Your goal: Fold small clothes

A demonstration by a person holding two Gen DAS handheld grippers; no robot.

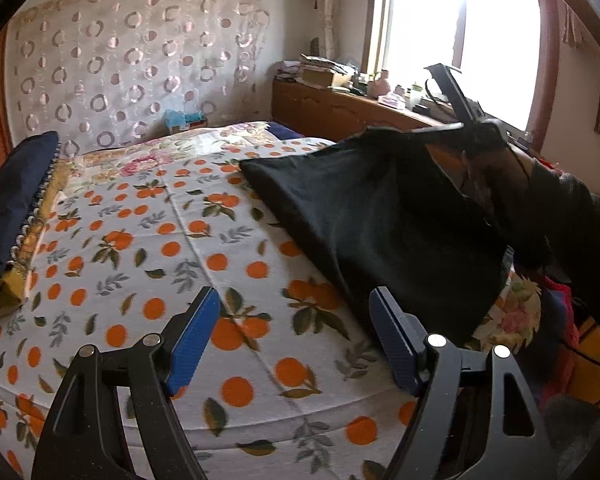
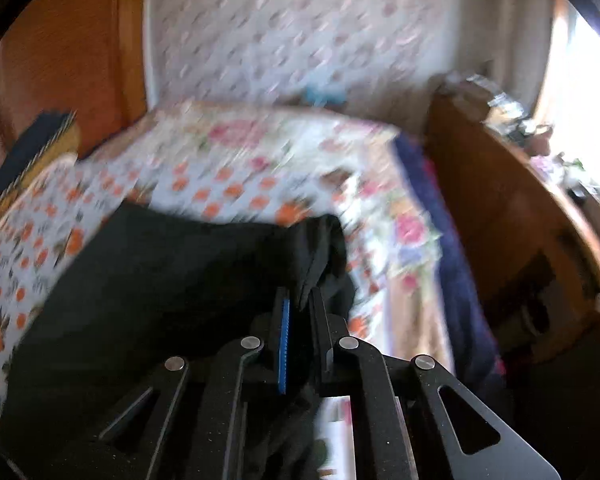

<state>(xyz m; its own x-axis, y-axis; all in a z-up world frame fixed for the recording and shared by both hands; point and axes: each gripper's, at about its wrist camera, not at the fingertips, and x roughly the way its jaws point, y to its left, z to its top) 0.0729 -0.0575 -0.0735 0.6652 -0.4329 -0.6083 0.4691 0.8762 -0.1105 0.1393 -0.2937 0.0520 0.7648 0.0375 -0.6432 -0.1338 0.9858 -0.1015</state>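
A black garment [image 1: 376, 216] hangs and drapes over the right side of a bed with an orange-print sheet [image 1: 172, 240]. My right gripper [image 1: 466, 128] is shut on the garment's upper corner and holds it lifted above the bed. In the right wrist view the jaws of my right gripper [image 2: 300, 304] are closed on the black cloth [image 2: 160, 280], which spreads down to the left; this view is motion-blurred. My left gripper [image 1: 294, 312] is open and empty, low over the sheet, its blue pads [image 1: 194, 332] just left of the garment's lower edge.
A dark blue pillow [image 1: 12, 200] with a yellow trim lies at the bed's left edge. A wooden dresser [image 1: 340, 108] with clutter stands by the window behind the bed. A floral quilt [image 1: 160, 156] covers the bed's far end. Red and patterned fabrics [image 1: 556, 320] lie at the right.
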